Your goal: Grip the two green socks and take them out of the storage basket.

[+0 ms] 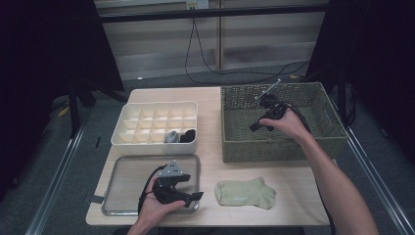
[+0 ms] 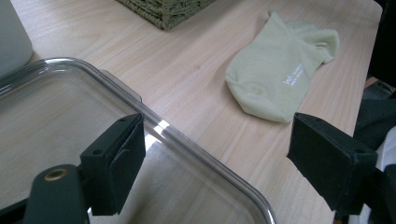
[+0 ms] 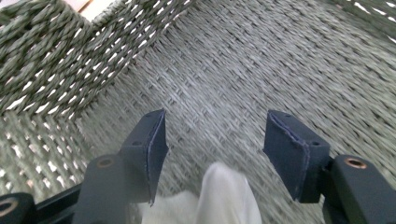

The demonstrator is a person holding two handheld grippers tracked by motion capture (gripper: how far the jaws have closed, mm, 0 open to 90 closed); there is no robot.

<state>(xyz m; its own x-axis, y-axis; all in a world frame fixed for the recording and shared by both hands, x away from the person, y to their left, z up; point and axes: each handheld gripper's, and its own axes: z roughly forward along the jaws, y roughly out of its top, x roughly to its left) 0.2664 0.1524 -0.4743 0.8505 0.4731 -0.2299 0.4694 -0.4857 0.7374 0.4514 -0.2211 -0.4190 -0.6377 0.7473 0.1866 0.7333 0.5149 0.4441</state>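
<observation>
A light green sock (image 1: 244, 192) (image 2: 280, 74) lies flat near the table's front edge. My left gripper (image 1: 192, 187) (image 2: 219, 158) hovers open over the right corner of a clear plastic lid (image 1: 127, 176) (image 2: 46, 116), nothing between its jaws. My right gripper (image 1: 261, 127) (image 3: 215, 149) reaches down into the green wicker basket (image 1: 235, 147) (image 3: 233, 70). Its jaws stand open above the woven floor. A white cloth item (image 3: 224, 196) shows low between the jaws, close to the gripper's body, and the pads do not press on it.
A white compartment box (image 1: 147, 105) (image 2: 9, 37) sits behind the lid. A grey roll (image 1: 171, 137) and a black roll (image 1: 188, 135) fill two of its front cells. Bare wood lies between lid and sock. Cables trail on the floor beyond the table.
</observation>
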